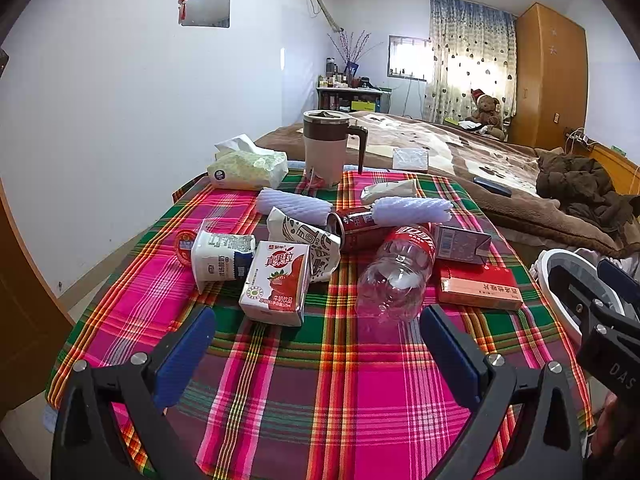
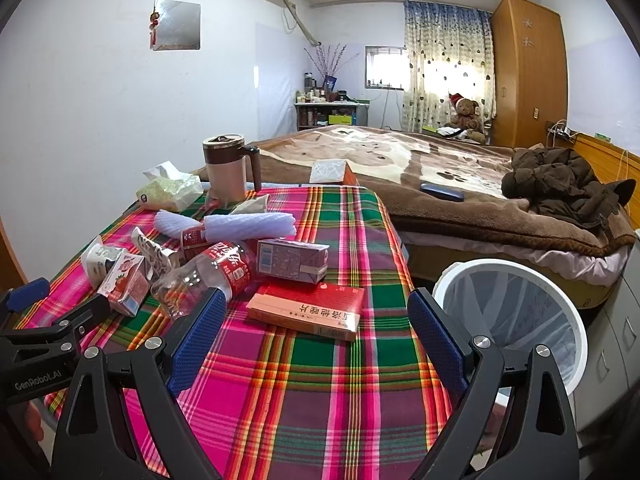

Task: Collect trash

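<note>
Right claw [image 2: 312,336] hangs wide open over the plaid worktop [image 2: 320,408], nothing between its blue pads, and the red flat box [image 2: 306,310] sits dead ahead inside the span of the jaws, long axis running crosswise to the fingers. The white bin [image 2: 516,312] stands just off the worktop's right edge, so this arm looks the nearer one for a grab-and-drop. Left claw [image 1: 318,344] is equally agape and empty, facing the strawberry milk carton [image 1: 278,286] and the clear plastic bottle [image 1: 394,276], which lies on its side, base toward that claw. Both sit near the left claw, a little ahead.
</note>
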`<state>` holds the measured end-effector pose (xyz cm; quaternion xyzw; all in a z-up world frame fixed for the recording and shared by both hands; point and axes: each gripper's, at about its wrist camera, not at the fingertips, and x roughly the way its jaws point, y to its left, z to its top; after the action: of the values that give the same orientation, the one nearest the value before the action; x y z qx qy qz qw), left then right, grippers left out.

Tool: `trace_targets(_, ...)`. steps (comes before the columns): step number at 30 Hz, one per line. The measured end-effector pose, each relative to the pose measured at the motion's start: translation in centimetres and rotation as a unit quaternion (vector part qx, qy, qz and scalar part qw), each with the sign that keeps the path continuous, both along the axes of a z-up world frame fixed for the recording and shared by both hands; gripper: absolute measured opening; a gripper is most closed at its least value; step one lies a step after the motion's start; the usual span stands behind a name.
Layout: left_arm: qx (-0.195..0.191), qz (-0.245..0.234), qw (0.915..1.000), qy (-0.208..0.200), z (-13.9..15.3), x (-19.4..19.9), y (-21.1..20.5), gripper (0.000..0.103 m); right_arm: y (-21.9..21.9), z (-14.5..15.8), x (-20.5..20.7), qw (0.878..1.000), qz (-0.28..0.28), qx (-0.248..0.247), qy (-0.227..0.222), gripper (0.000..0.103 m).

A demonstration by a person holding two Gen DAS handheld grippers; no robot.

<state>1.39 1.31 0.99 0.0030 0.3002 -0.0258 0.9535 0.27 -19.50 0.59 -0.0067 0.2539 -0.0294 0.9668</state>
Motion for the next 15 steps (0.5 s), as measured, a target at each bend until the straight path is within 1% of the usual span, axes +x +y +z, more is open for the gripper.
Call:
trace_targets(6,-0.006,-0.001,1.0000,0.005,-0.1,0.5,0.5,0.103,0.1,-0.3,0.5,1.000,0.004,0.005,0.007,0.094)
trace_targets(9,-0.008,0.001,0.9999,0.009,-0.4,1.0,1.5,0.103,0.2,-0.7,1.1,1.000,0.012,0.018,0.013,0.094)
trace_targets(12,-0.009,0.003,0.9998,0.017,-0.8,1.6,2.6,0.103,0.6,-0.9,1.5,0.999,0.019,0.021,0.017,0.094)
trace_targets(15,-0.022,0.004,0.9994,0.026,-1.1,2.4,4.0,0.103,1.4,-1.1,2.2,0.999,0.034,0.032,0.023,0.094)
